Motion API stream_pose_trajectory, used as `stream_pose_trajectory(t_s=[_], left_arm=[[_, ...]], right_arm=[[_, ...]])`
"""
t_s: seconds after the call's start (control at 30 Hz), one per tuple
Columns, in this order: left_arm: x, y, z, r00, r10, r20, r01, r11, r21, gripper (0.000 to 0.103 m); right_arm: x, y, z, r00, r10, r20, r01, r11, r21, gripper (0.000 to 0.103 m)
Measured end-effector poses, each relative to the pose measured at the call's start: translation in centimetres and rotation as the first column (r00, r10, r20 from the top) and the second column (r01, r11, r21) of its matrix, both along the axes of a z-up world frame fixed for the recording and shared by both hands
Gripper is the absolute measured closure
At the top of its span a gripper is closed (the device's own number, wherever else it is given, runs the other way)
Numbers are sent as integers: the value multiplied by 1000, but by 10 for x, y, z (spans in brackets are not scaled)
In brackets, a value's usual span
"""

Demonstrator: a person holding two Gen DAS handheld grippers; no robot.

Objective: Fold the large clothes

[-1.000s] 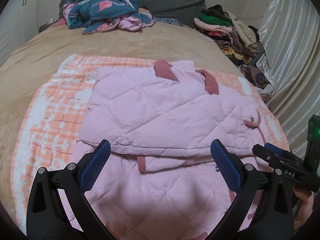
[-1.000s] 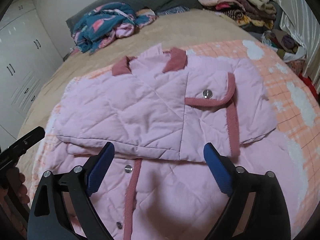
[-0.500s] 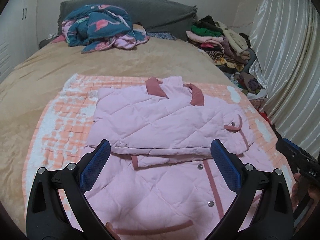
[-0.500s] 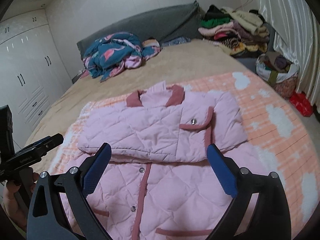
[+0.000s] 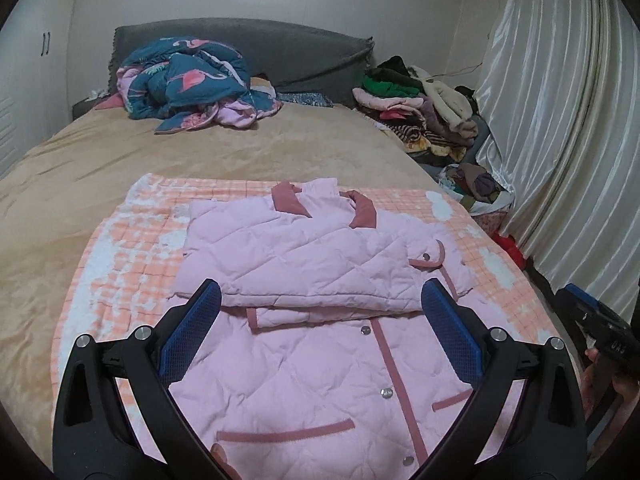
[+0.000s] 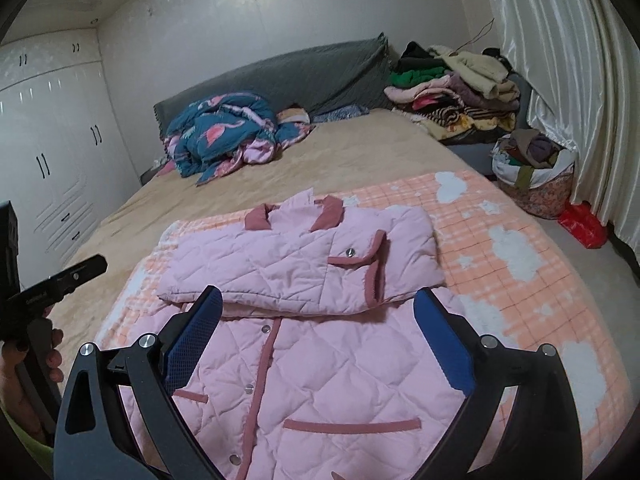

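A pink quilted jacket (image 5: 312,256) with dark pink trim lies flat on an orange checked blanket (image 5: 120,248) on the bed; both sleeves are folded across its chest. It also shows in the right wrist view (image 6: 304,268). My left gripper (image 5: 320,300) is open and empty, held above the jacket's lower half. My right gripper (image 6: 316,304) is open and empty, also above the lower half. The right gripper shows at the right edge of the left wrist view (image 5: 600,320); the left gripper shows at the left edge of the right wrist view (image 6: 60,284).
A blue flamingo quilt (image 5: 188,80) lies bunched at the grey headboard (image 5: 288,52). A clothes pile (image 5: 420,108) and a full basket (image 6: 532,164) stand right of the bed beside a curtain (image 5: 560,140). White wardrobes (image 6: 48,140) stand at the left.
Both grippers have pulled back and risen away from the jacket, so more of its lower half and the room shows. The jacket has not moved.
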State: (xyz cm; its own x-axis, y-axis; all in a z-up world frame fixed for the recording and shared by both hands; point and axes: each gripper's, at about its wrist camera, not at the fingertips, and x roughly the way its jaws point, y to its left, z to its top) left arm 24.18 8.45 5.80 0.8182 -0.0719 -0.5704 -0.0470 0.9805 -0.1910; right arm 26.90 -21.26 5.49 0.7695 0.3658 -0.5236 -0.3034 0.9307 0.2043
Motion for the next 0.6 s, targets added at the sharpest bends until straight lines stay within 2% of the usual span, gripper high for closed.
stream_pose_trajectory(t_s=[0.2,0.3,0.6], left_arm=[[-21,-8,3,1000,9,4,-9,1000,17,9],[-29,-12,3,1000,13,1,-13,999,30,9],[-53,-25,7,1000,18,5,-18,999,48,9]], right_arm=[[-22,-13,12,999,-4,49,5,1000,-14,7],[-33,-20,17,998,-7,69,7,1000,-5,4],[-54,-35,27,997,-1,82,-2,1000,28,4]])
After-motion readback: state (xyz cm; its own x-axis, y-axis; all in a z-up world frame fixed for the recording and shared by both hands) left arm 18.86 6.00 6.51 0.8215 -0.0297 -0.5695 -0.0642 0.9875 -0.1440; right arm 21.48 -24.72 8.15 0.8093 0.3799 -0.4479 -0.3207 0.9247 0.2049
